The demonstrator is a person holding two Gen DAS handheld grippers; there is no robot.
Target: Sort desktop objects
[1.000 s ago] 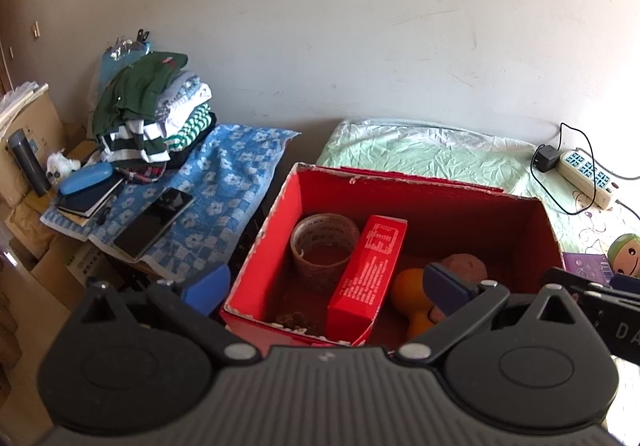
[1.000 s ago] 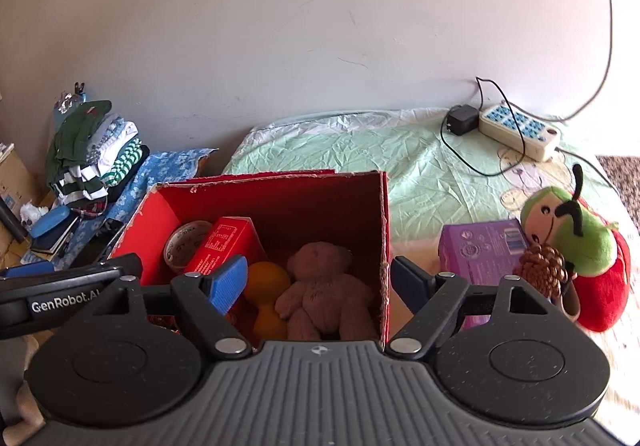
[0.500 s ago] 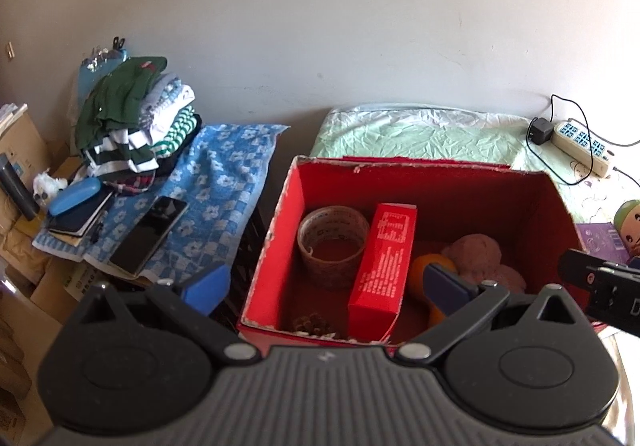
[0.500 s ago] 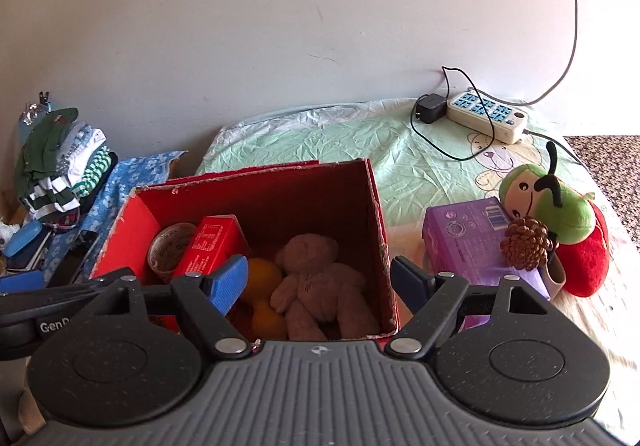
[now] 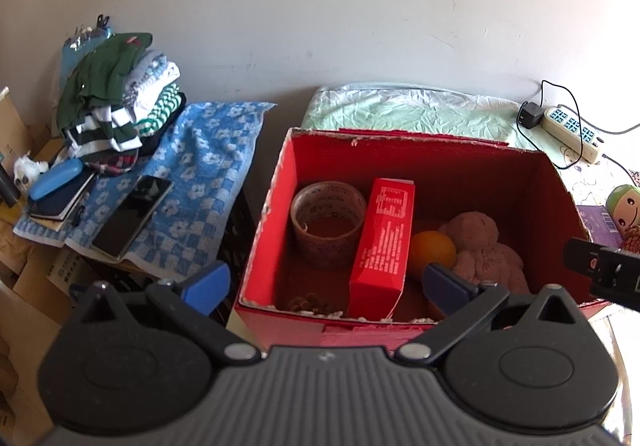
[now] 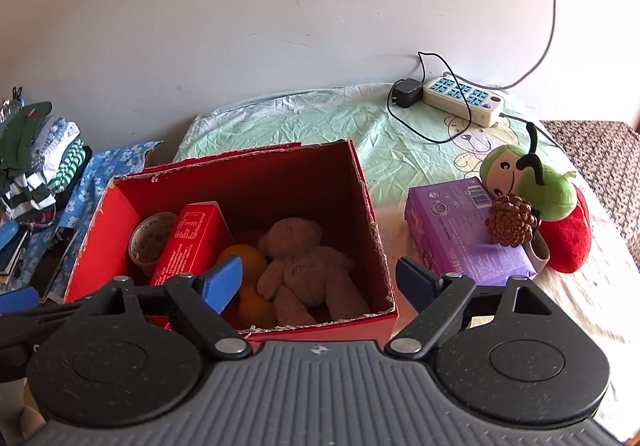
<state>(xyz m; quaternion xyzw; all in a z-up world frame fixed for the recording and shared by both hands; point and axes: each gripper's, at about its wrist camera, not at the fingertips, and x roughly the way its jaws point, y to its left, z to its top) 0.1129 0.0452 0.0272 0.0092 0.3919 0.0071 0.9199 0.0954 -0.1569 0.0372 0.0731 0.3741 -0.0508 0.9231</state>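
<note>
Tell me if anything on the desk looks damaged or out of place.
The red box has ragged, torn top edges showing white card. A pine cone sits on the purple package, leaning against the plush toy, an odd perch. Nothing looks spilled.

Print on red carton (image 5: 383, 242), tape roll (image 5: 328, 224), purple box (image 6: 464, 234): too small to read.

a matt red cardboard box (image 6: 372, 214) with ragged edges holds a fuzzy plush bear (image 6: 304, 266) on crinkled cloth (image 6: 320, 118).
</note>
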